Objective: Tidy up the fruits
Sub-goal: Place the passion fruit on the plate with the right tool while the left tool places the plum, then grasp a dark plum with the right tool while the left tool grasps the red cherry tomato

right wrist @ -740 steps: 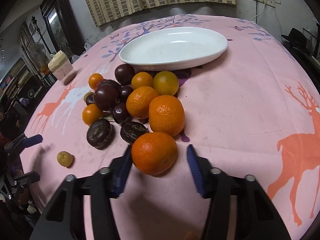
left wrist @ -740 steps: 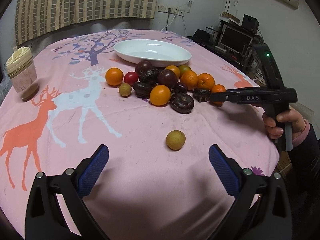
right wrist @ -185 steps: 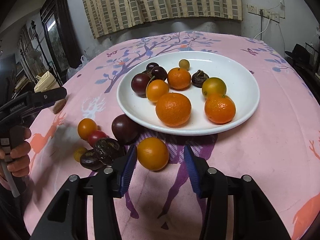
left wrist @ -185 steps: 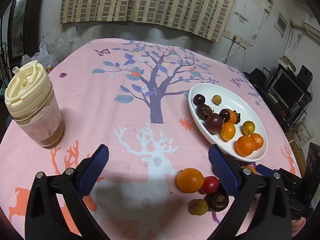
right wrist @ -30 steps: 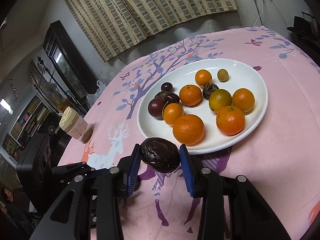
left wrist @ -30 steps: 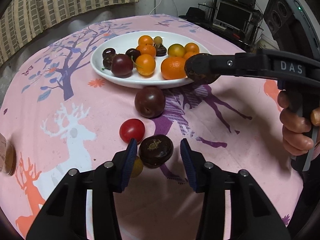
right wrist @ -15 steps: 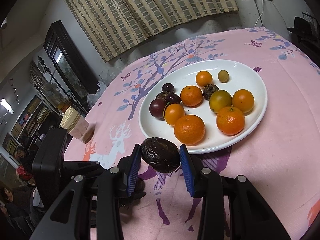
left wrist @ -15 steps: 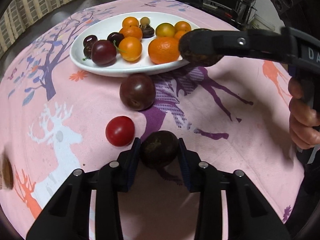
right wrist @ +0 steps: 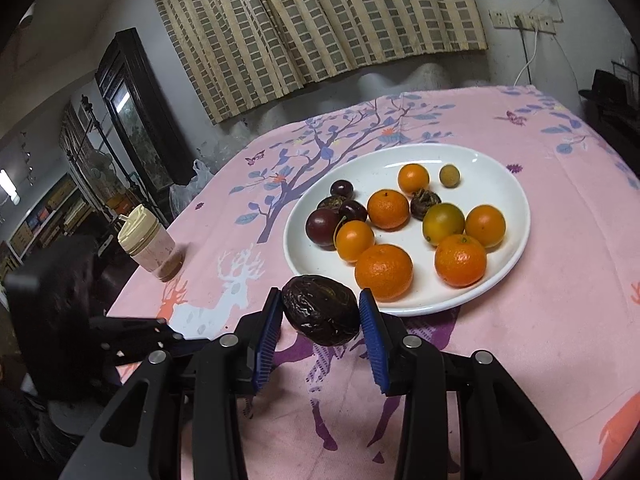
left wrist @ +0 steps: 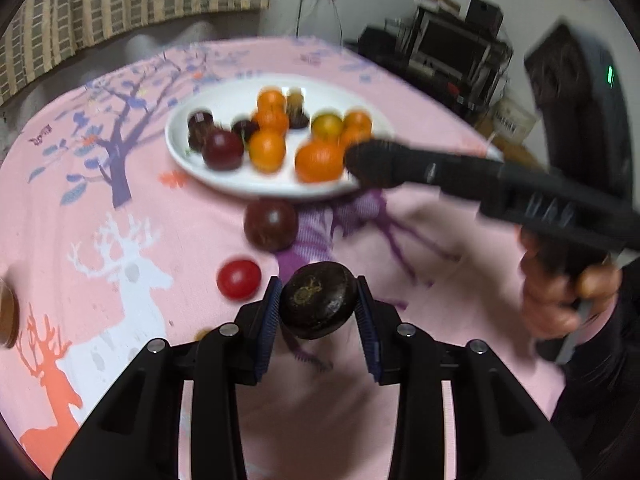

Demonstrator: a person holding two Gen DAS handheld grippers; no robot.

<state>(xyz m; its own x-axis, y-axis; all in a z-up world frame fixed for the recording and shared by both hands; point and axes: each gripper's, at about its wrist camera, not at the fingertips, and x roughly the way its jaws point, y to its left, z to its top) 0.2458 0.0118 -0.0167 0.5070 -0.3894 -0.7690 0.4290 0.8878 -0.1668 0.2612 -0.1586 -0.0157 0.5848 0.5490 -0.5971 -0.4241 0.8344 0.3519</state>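
My left gripper (left wrist: pixel 318 308) is shut on a dark passion fruit (left wrist: pixel 319 305) and holds it above the pink cloth. My right gripper (right wrist: pixel 320 311) is shut on a wrinkled dark passion fruit (right wrist: pixel 320 309), just short of the near rim of the white plate (right wrist: pixel 508 184). The plate (left wrist: pixel 208 162) holds several oranges, dark plums and small fruits. A dark plum (left wrist: pixel 271 224) and a red tomato (left wrist: pixel 239 279) lie on the cloth in front of the plate. In the left wrist view the right gripper (left wrist: pixel 370 162) reaches over the plate's right edge.
A lidded jar (right wrist: pixel 150 246) stands on the left of the table. The left tool (right wrist: pixel 120 334) shows low at the left in the right wrist view. A small yellow fruit (left wrist: pixel 199 335) peeks out beside my left finger. Desk equipment stands beyond the far right edge.
My left gripper has closed on the passion fruit and lifted it off the cloth, tilting up. The right gripper, still holding its fruit, has stayed by the plate's rim.
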